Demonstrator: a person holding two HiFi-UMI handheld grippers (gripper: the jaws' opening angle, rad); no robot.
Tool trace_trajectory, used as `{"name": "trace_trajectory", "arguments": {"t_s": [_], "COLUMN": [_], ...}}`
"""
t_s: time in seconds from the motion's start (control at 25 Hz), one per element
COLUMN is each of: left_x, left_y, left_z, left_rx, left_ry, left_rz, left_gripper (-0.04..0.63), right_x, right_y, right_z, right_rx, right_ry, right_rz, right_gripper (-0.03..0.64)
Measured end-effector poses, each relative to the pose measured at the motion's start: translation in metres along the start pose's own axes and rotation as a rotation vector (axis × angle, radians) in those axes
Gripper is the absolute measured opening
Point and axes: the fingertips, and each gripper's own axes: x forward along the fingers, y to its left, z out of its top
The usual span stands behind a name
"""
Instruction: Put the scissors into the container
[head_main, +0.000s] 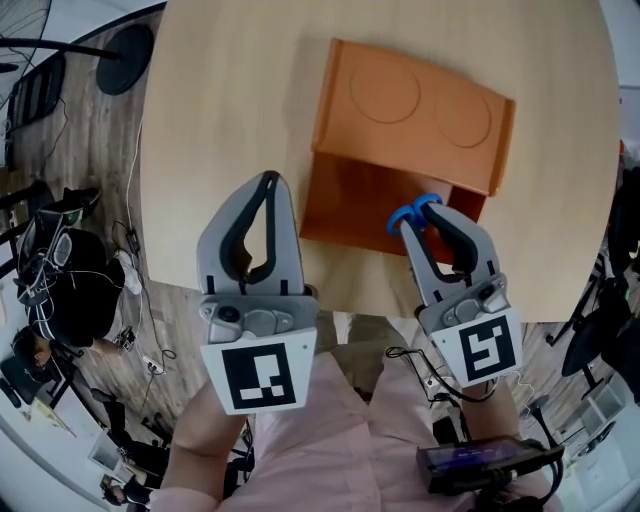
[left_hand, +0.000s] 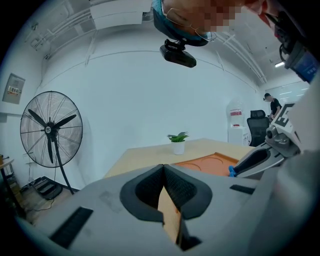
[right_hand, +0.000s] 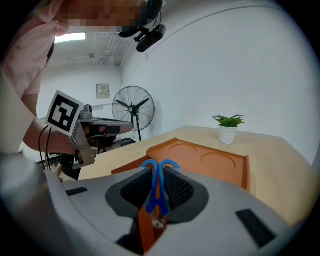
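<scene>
The scissors (head_main: 413, 211) have blue loop handles that stick out past the tips of my right gripper (head_main: 424, 219), which is shut on them. Their blades are hidden between the pads. They hang over the near right part of the orange container (head_main: 352, 203), whose lid (head_main: 415, 108) lies open behind it. In the right gripper view the scissors (right_hand: 157, 187) stand upright between the pads, in front of the container (right_hand: 207, 160). My left gripper (head_main: 268, 186) is shut and empty, left of the container, above the table (head_main: 230, 90). The left gripper view shows its pads meeting (left_hand: 163, 169).
A small potted plant (left_hand: 178, 142) stands at the table's far edge. A standing fan (left_hand: 50, 131) is on the floor beside the table, its round base (head_main: 125, 58) visible from above. Cables and gear lie on the floor to the left.
</scene>
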Motion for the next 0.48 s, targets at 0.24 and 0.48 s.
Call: {"name": "trace_trajectory", "arguments": {"t_s": [0.24,0.48], "left_x": [0.008,0.014], "left_y": [0.008,0.024], "left_z": [0.0,-0.016], "left_rx": [-0.009,-0.027], "left_ry": [0.009,0.031], "left_rz": [0.017,0.015], "left_gripper": [0.005,0.005], "right_x": [0.01,0.039], "right_y": [0.0,0.008], "right_z": [-0.007,-0.016], "right_rx": [-0.014,0.0], "right_ry": [0.111,0.174], "right_rz": [0.055,0.082], "right_gripper": [0.077,0.078]}}
